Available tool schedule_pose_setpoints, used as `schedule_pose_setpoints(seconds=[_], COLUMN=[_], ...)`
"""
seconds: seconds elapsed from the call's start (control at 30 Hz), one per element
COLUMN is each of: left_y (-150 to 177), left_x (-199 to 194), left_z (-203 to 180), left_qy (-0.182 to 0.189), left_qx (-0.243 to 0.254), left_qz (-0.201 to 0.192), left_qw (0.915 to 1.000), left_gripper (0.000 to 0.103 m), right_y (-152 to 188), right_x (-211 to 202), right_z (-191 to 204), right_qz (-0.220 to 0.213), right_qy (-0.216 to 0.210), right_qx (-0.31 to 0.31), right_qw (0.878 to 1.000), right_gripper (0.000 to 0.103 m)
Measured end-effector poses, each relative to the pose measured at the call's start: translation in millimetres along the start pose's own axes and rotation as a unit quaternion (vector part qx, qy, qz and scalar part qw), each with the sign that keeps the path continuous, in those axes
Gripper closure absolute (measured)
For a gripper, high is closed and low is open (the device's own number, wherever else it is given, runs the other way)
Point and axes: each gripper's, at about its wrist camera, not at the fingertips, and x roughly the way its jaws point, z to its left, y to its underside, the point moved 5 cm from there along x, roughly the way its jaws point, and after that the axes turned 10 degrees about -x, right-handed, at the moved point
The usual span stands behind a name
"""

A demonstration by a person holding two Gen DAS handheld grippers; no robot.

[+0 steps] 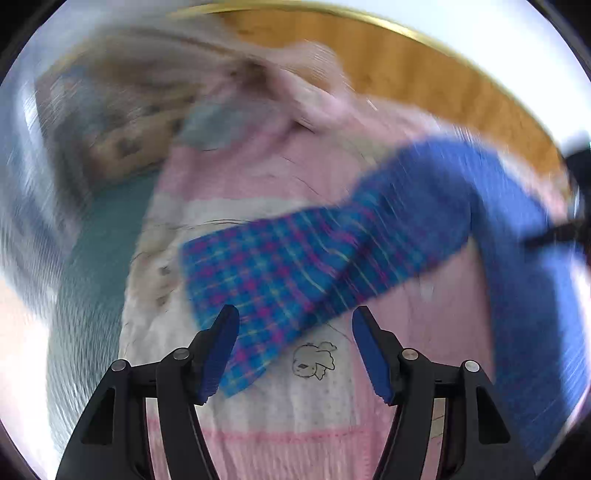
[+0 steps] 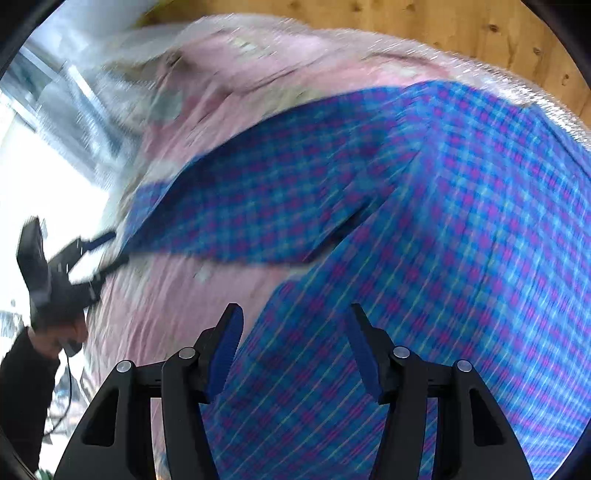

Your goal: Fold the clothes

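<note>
the left claw (image 1: 295, 350) hangs wide open and empty over the pink and white sweater (image 1: 314, 398), with the plaid shirt's sleeve (image 1: 295, 266) crossing at its 12 o'clock. the right claw (image 2: 295, 347) is likewise spread and empty above the plaid shirt (image 2: 461, 240), which lies loose on the pile on the wooden bench (image 2: 480, 29). folding looks barely begun; nothing shows a neat fold.
</note>
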Motion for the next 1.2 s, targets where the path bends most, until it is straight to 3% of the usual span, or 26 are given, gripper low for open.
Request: schedule_pose_setpoints(seconds=[0.1, 0.13, 0.17, 0.2, 0.27, 0.3, 0.33, 0.37, 0.43, 0.47, 0.5, 0.57, 0.63, 0.7, 0.73, 0.8, 0.83, 0.87, 1.0, 1.03, 1.1, 1.2], left_y=[1.4, -0.9, -3.9, -11.4, -36.5, -54.8, -71.9, -86.9, -117.1, -128.1, -137.1, -141.8, -133.9, -117.1, -106.8, -80.5, -69.2, -60.3, -38.5, -29.1, -3.5, 40.4], left_x=[24.0, 30.1, 35.2, 34.1, 21.5, 10.6, 1.0, -6.8, -22.9, -29.0, -34.1, -37.3, -32.3, -24.5, -16.3, 7.7, 16.7, 19.4, -3.0, -10.2, -25.5, -41.0], left_z=[-9.0, -8.7, -7.3, -2.9, 10.0, 18.4, 27.5, 33.3, 43.0, 43.2, 41.4, 34.5, 28.5, 23.7, 24.7, 48.4, 62.7, 75.3, 107.6, 115.9, 136.0, 151.3], left_qy=[-0.011, -0.007, -0.001, 0.014, 0.059, 0.095, 0.143, 0.198, 0.308, 0.341, 0.366, 0.390, 0.384, 0.371, 0.351, 0.256, 0.208, 0.182, 0.162, 0.155, 0.148, 0.125], left_qx=[0.062, 0.070, 0.076, 0.060, 0.001, -0.046, -0.105, -0.151, -0.228, -0.239, -0.239, -0.238, -0.232, -0.222, -0.211, -0.216, -0.219, -0.220, -0.256, -0.271, -0.325, -0.417], left_qz=[0.018, 0.033, 0.049, 0.063, 0.082, 0.090, 0.105, 0.121, 0.151, 0.165, 0.178, 0.208, 0.240, 0.271, 0.285, 0.301, 0.296, 0.275, 0.164, 0.140, 0.096, 0.045], left_qw=[0.9979, 0.9970, 0.9959, 0.9961, 0.9949, 0.9903, 0.9786, 0.9609, 0.9113, 0.8940, 0.8813, 0.8650, 0.8609, 0.8599, 0.8663, 0.8930, 0.9060, 0.9179, 0.9387, 0.9394, 0.9291, 0.8991], left_gripper=[0.039, 0.051, 0.084, 0.097, 0.098, 0.098, 0.098, 0.098, 0.098, 0.098, 0.098, 0.098, 0.098, 0.098, 0.098, 0.094, 0.091, 0.083, 0.047, 0.044, 0.042, 0.041], right_y=[-14.8, -16.9, -17.8, -17.5, -16.7, -15.7, -15.0, -14.2, -14.8, -14.8, -14.6, -13.4, -11.7, -9.8, -8.6, -2.9, 0.6, 4.6, 23.0, 27.0, 33.3, 36.9], right_x=[4.1, 8.0, 12.3, 16.9, 26.2, 31.7, 36.6, 41.5, 46.5, 49.0, 50.4, 48.5, 42.0, 21.1, 10.8, -2.5, -6.5, -7.2, -7.5, -3.5, 5.3, 8.9], right_z=[-33.2, -45.1, -56.8, -65.1, -81.2, -86.3, -88.7, -91.1, -89.5, -86.0, -82.9, -80.2, -79.5, -74.8, -71.7, -59.1, -52.4, -44.8, -28.3, -27.1, -28.2, -33.5], right_qz=[-0.006, -0.002, 0.003, 0.008, 0.018, 0.024, 0.026, 0.029, 0.028, 0.032, 0.034, 0.032, 0.023, -0.011, -0.027, -0.044, -0.048, -0.047, -0.038, -0.035, -0.028, -0.024], right_qy=[0.029, 0.041, 0.054, 0.062, 0.078, 0.086, 0.091, 0.095, 0.106, 0.112, 0.115, 0.116, 0.113, 0.115, 0.115, 0.103, 0.097, 0.090, 0.074, 0.072, 0.069, 0.065], right_qx=[0.024, 0.032, 0.038, 0.038, 0.039, 0.034, 0.027, 0.021, 0.001, -0.011, -0.022, -0.027, -0.021, -0.014, -0.012, -0.017, -0.021, -0.026, -0.037, -0.036, -0.030, -0.017], right_qw=[0.999, 0.999, 0.998, 0.997, 0.996, 0.995, 0.995, 0.995, 0.994, 0.993, 0.993, 0.992, 0.993, 0.993, 0.993, 0.994, 0.994, 0.994, 0.996, 0.996, 0.997, 0.997], right_gripper=[0.045, 0.045, 0.045, 0.045, 0.045, 0.045, 0.045, 0.045, 0.041, 0.037, 0.034, 0.033, 0.035, 0.035, 0.035, 0.035, 0.035, 0.035, 0.035, 0.035, 0.035, 0.035])
